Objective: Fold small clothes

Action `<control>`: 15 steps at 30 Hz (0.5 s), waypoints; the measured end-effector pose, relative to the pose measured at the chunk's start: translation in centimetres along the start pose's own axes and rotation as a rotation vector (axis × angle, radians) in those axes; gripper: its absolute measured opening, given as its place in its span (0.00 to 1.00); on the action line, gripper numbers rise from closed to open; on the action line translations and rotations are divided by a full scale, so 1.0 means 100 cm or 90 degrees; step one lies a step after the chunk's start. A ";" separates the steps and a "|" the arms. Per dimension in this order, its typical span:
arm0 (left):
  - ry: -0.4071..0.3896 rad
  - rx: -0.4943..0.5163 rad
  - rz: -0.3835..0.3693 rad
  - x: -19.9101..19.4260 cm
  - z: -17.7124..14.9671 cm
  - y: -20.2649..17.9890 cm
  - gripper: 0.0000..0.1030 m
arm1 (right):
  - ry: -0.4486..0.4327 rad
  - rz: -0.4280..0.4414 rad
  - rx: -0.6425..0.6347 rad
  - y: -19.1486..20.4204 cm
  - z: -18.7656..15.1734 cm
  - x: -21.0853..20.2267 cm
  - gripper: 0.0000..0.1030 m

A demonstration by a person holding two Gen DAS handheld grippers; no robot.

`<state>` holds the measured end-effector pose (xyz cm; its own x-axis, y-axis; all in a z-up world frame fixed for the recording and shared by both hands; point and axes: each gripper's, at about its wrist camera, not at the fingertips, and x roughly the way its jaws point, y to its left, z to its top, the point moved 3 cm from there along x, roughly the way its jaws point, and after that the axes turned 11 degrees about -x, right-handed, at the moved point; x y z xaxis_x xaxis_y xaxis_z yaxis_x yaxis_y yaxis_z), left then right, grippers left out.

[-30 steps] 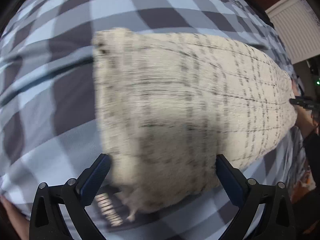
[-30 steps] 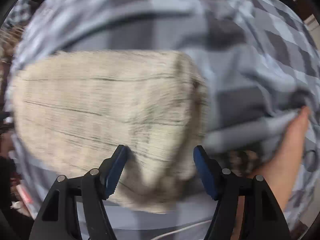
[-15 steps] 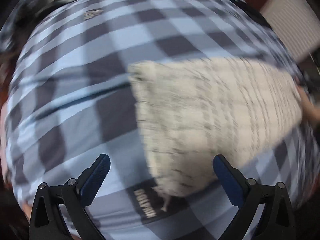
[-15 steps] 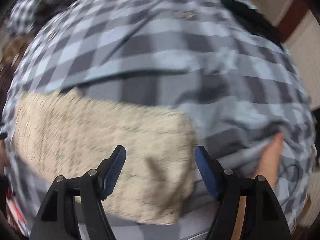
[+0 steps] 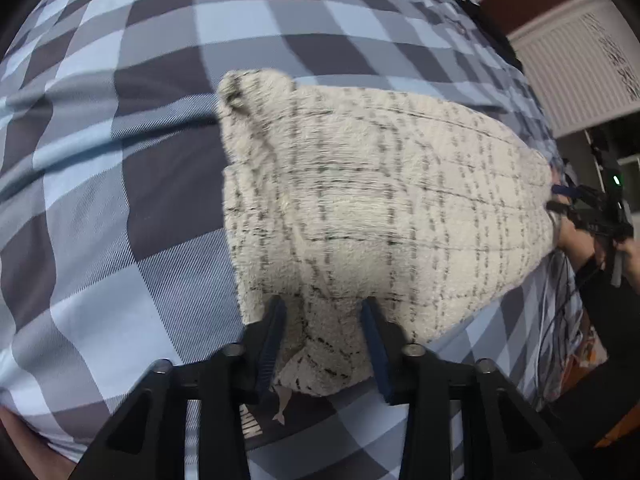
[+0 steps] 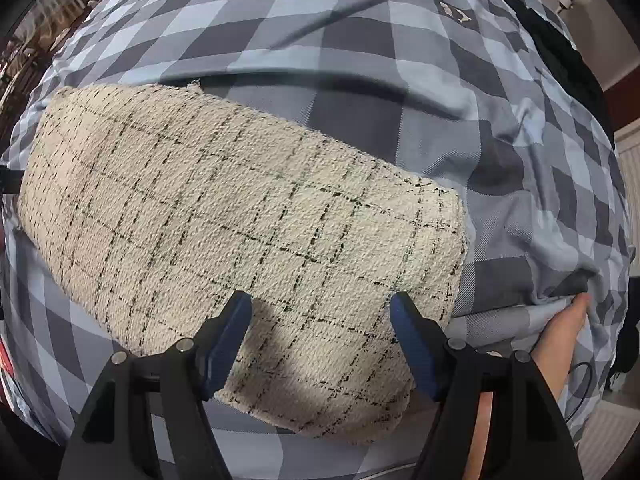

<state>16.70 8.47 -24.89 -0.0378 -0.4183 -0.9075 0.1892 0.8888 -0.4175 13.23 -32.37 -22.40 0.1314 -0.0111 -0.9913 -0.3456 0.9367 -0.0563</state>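
A cream tweed garment with thin black check lines (image 5: 392, 208) lies on a blue and grey checked bedcover (image 5: 120, 168). My left gripper (image 5: 324, 340) is shut on the garment's near corner, and the cloth bunches between the blue pads. The far left corner is curled up. In the right wrist view the garment (image 6: 240, 216) lies flat, and my right gripper (image 6: 320, 332) is open just above its near edge, holding nothing. The right gripper also shows at the far end in the left wrist view (image 5: 588, 208).
The checked bedcover (image 6: 360, 60) is wrinkled at the right, where a bare foot (image 6: 560, 328) rests on it. A white panelled wall (image 5: 580, 68) stands beyond the bed. A dark item (image 6: 560, 52) lies at the bed's far right edge.
My left gripper has closed on the garment's near corner; it was wide open before. My right gripper has stayed open and has moved over the garment's near edge.
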 end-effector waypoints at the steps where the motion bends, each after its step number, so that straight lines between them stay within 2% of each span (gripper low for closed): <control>1: 0.002 0.008 -0.010 -0.001 -0.002 -0.004 0.17 | 0.000 0.000 0.003 -0.001 0.000 0.000 0.66; 3: -0.003 0.018 -0.010 -0.002 -0.005 -0.011 0.09 | -0.002 0.000 0.009 -0.004 0.001 0.000 0.66; 4: -0.007 0.019 -0.007 -0.004 -0.006 -0.011 0.08 | -0.003 0.001 0.012 -0.007 0.004 0.000 0.66; 8: -0.052 -0.009 -0.011 -0.021 -0.010 -0.008 0.07 | -0.004 0.005 0.019 -0.007 0.001 -0.005 0.66; 11: -0.048 -0.015 -0.022 -0.027 -0.019 -0.004 0.07 | 0.003 0.010 0.012 -0.009 0.006 -0.004 0.66; 13: -0.040 -0.027 -0.023 -0.026 -0.026 0.002 0.07 | 0.030 0.020 0.003 -0.006 0.003 0.004 0.66; 15: -0.038 -0.049 0.019 -0.022 -0.028 0.014 0.02 | 0.054 0.019 -0.006 -0.004 -0.003 0.013 0.66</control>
<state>14.35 11.18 -23.60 0.0258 -0.4000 -0.9162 0.1139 0.9117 -0.3948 13.31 -32.89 -23.74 0.0420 -0.0137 -0.9990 -0.3563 0.9340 -0.0278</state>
